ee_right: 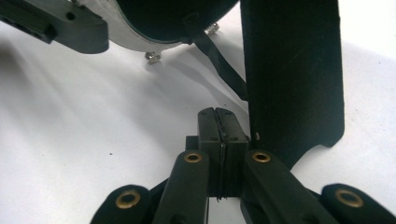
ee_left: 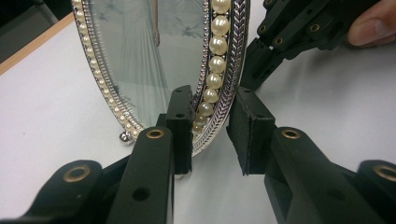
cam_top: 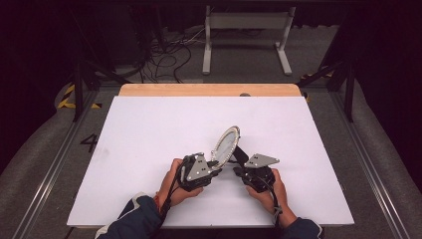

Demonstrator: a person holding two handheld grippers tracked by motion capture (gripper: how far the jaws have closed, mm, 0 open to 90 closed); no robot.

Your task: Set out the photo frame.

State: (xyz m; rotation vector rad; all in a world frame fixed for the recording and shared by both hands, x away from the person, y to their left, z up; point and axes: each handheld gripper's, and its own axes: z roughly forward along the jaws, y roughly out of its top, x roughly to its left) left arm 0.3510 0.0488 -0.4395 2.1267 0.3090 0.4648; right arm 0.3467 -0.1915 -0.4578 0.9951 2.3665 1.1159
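One oval frame [ee_left: 159,60] stands with its pearl rim between the left claw's [ee_left: 212,133] jaws.

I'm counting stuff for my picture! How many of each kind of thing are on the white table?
Oval pearl-rimmed picture frame: 1
Tongs: 2, left tongs and right tongs
Hands: 2, left hand and right hand
Total: 5
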